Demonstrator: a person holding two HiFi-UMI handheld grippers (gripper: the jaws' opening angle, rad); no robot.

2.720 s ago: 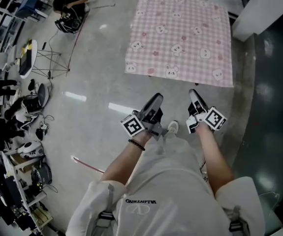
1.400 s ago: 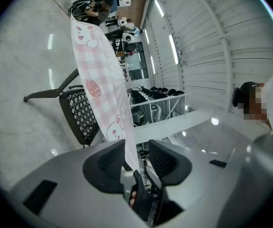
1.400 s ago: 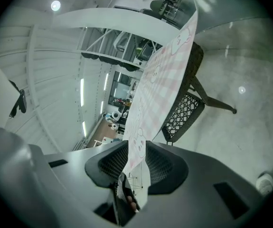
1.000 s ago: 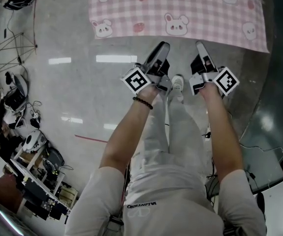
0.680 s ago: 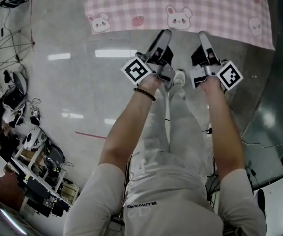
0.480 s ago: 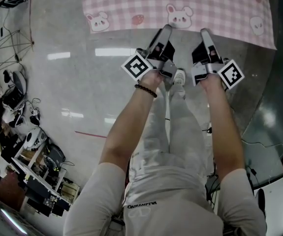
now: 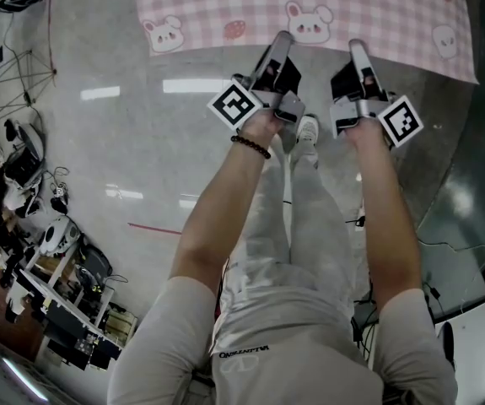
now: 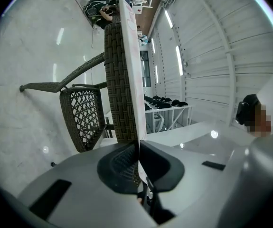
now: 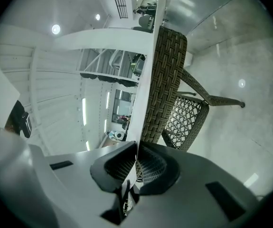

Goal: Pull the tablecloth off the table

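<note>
Both grippers at the near hem of the cloth, jaws closing on it — cloth lying on the table.

The pink checked tablecloth printed with white rabbits [image 7: 369, 7] lay spread flat over the table, its near edge toward the person. The left gripper [image 7: 281, 40] and right gripper [image 7: 356, 49] sat side by side at that edge, their tips touching the hem. In the left gripper view the jaws were closing and nearly together, pads pinched on the thin cloth edge [image 8: 129, 56] running up between them. The brown woven wicker table rim [image 8: 119, 80] stood just beside the cloth. The right gripper view showed the same — jaws closing, pads pressed on the hem [image 9: 148, 80], with the rim [image 9: 164, 80] alongside. A dark open-weave wicker chair [image 8: 81, 118] stood beyond. A white shoe [image 7: 307, 129] showed on the glossy grey floor [image 7: 141, 142] between the forearms.
</note>
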